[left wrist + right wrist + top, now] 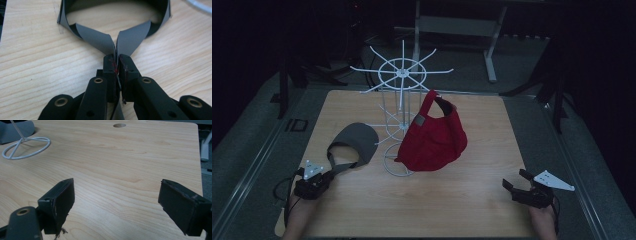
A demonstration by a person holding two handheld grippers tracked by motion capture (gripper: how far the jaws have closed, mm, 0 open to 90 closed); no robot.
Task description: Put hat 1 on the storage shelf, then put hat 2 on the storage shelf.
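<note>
The wooden table [472, 200] lay pale under dim light, with a dark room, grey floor and a metal frame behind it. Near its middle stood a white wire hat rack [401, 100], its ring base on the wood, with a red cap [434, 135] hung against it on the right side. Left of the rack lay a grey visor [354, 142], brim away from the person, its strap [117, 42] trailing toward the near left corner. There the left tongs [328, 174] were clamped shut on the strap, both sides of the band pinched together between the pads, as the left gripper view showed. The right tongs [518, 180] rested near the right edge with jaws wide apart and nothing between them, well apart from both hats. To lift the visor well, the grip looked best kept firm on the doubled strap and raised slowly, since the limp band would likely let the brim swing; steering wide of the rack's arms and the hanging cap seemed wise, with the free tongs ready to steady the brim
</note>
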